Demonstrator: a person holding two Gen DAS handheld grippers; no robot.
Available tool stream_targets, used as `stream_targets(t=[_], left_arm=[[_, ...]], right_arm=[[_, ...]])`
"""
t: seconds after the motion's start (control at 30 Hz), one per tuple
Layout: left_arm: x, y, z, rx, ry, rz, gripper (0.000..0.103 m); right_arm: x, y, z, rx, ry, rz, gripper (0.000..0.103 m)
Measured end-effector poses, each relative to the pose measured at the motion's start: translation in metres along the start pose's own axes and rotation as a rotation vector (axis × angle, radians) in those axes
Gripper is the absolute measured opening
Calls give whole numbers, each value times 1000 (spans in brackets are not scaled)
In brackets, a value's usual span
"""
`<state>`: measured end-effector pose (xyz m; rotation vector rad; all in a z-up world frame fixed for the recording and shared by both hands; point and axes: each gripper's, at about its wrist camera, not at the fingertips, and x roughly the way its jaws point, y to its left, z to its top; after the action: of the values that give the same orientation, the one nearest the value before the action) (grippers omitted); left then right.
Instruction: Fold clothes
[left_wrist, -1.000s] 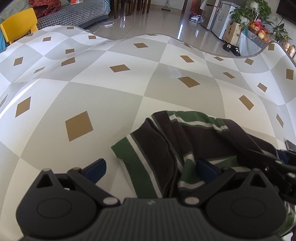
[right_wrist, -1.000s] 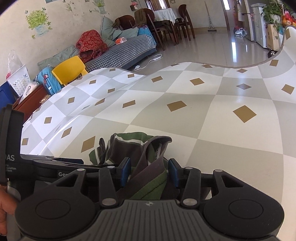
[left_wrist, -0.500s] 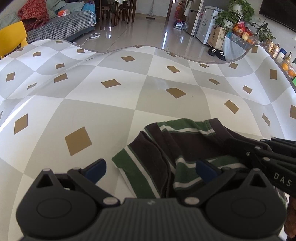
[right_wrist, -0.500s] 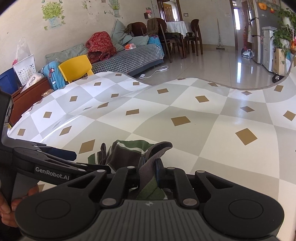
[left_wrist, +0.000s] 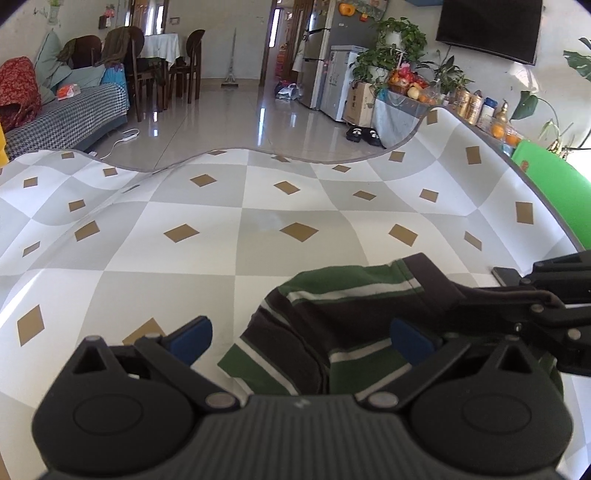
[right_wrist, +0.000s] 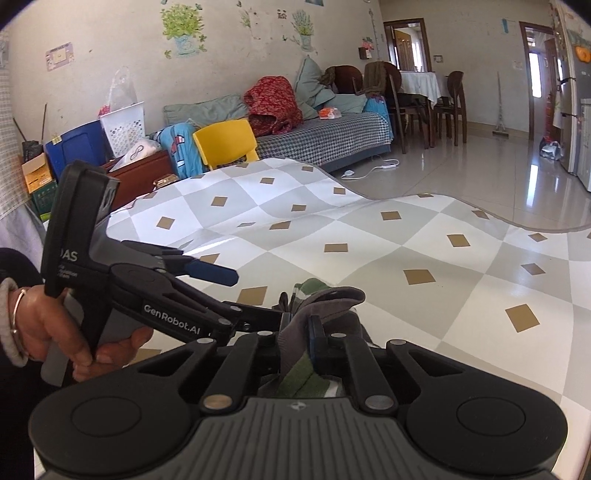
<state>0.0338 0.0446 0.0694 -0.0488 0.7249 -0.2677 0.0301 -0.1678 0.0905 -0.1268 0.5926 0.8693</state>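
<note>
My right gripper (right_wrist: 297, 341) has its jaws clamped on a bunched fold of the striped shirt (left_wrist: 354, 325) — green, dark brown & white cloth pinched tight between the pads, a grey-brown flap sticking up just above them. My left gripper (left_wrist: 299, 338) has its jaws wide apart, nothing gripped; the shirt's crumpled edge lies between & below the two blue pads, not pressed by either. Shirt sits in a heap on the checked desk (left_wrist: 258, 236), near edge, rest of the cloth-covered top bare. From the right wrist view I see my left hand (right_wrist: 55, 332) wrapped round the other tool's handle, its tip just beside the garment. Step in hand, I'd say: getting hold of the shirt so it can be spread flat before any fold. Next move prob. calls for the left jaws to close on a 2nd edge or corner, well apart from the right's grip, then pull both outwards — careful not to grab several layers at once
</note>
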Motion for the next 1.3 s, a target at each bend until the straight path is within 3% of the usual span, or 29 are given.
stream_targets(t=[0.17, 0.63, 0.9, 1.1, 1.3], left_arm=[[-17, -19, -8, 167, -56, -13, 103], [-47, -51, -24, 353, -91, -90, 103], [-50, -62, -33, 380, -66, -129, 103], [-43, -69, -37, 419, -47, -124, 103], [-35, -66, -36, 396, -39, -130, 103]], right_arm=[[-17, 17, -4, -69, 21, 53, 8], [-46, 37, -20, -124, 61, 81, 9], [-53, 40, -25, -104, 103, 57, 12], [-55, 37, -28, -91, 122, 25, 24], [-52, 33, -32, -74, 134, -3, 27]])
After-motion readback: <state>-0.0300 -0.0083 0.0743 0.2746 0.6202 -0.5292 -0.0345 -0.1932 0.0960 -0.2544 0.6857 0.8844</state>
